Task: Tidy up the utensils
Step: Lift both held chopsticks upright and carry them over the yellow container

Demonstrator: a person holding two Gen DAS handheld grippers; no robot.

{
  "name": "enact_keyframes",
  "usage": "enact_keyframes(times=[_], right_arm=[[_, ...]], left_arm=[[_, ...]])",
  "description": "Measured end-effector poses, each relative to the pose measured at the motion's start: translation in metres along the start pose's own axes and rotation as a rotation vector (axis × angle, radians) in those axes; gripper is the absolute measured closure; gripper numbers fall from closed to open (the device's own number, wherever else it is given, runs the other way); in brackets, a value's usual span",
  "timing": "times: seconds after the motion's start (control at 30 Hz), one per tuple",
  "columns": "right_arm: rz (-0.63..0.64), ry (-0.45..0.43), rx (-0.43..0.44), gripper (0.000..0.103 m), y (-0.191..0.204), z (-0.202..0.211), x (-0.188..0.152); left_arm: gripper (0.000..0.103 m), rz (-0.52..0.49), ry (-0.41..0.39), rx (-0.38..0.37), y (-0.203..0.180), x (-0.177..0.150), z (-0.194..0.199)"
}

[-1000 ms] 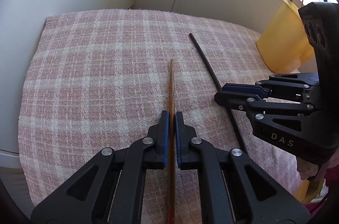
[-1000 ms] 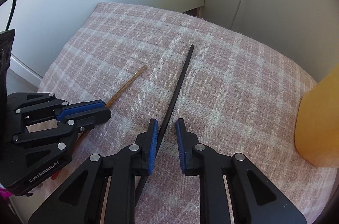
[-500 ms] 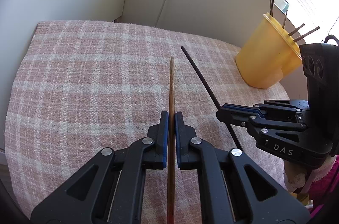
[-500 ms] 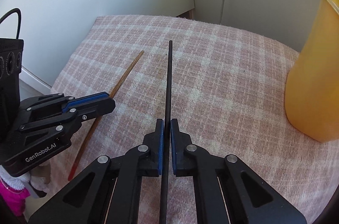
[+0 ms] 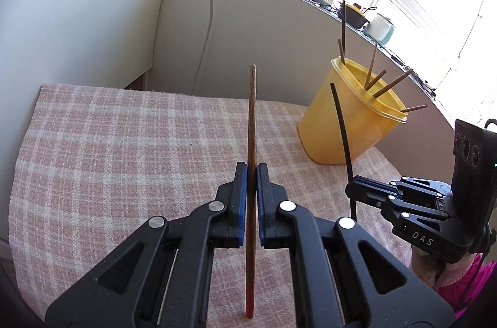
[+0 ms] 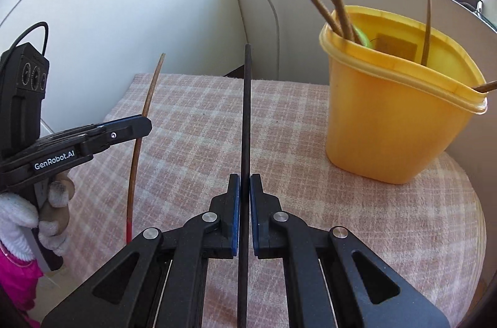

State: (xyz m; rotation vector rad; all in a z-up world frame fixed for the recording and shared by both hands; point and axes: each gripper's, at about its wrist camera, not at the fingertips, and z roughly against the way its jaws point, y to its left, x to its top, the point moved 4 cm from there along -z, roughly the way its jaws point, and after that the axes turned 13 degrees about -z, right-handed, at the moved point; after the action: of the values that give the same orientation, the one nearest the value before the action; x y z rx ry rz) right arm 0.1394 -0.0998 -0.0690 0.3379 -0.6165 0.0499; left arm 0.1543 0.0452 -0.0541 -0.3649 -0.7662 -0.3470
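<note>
A table (image 5: 124, 141) under pink plaid cloth carries a yellow container (image 6: 397, 126) of upright chopsticks at its far right. The left claw (image 5: 251, 191) pinches a brown chopstick (image 5: 252, 116) lengthwise, tip pointing away above the cloth. The right claw (image 6: 244, 197) likewise pinches a black chopstick (image 6: 246, 110), beside the container.

Left wrist cam: sits behind left gripper (image 5: 251, 182), close above table's (image 5: 124, 148) near edge, facing far edge and wall. Right wrist cam: same setup behind right gripper (image 6: 244, 188), aimed likewise. Shared: checked cloth, yellow container (image 5: 351, 116) (image 6: 400, 116) at far right corner; each cam sees other gripper.
</note>
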Motion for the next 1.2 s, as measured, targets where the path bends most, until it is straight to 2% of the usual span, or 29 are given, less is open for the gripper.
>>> enact_keyframes(times=[0.23, 0.37, 0.87, 1.2], right_arm=[[0.057, -0.146, -0.078, 0.098, -0.017, 0.048, 0.001], [0.055, -0.208, -0.093, 0.098, -0.02, 0.068, 0.005], [0.018, -0.327, -0.099, 0.099, -0.032, 0.107, 0.026], [0.031, -0.387, -0.036, 0.099, -0.027, 0.146, 0.054]], left_arm=[[0.099, -0.065, -0.096, -0.031, -0.041, 0.033, 0.011], [0.099, -0.117, -0.134, -0.034, -0.059, 0.053, 0.014], [0.099, -0.2, -0.234, -0.05, -0.086, 0.105, 0.031], [0.099, -0.259, -0.313, -0.025, -0.097, 0.14, 0.053]])
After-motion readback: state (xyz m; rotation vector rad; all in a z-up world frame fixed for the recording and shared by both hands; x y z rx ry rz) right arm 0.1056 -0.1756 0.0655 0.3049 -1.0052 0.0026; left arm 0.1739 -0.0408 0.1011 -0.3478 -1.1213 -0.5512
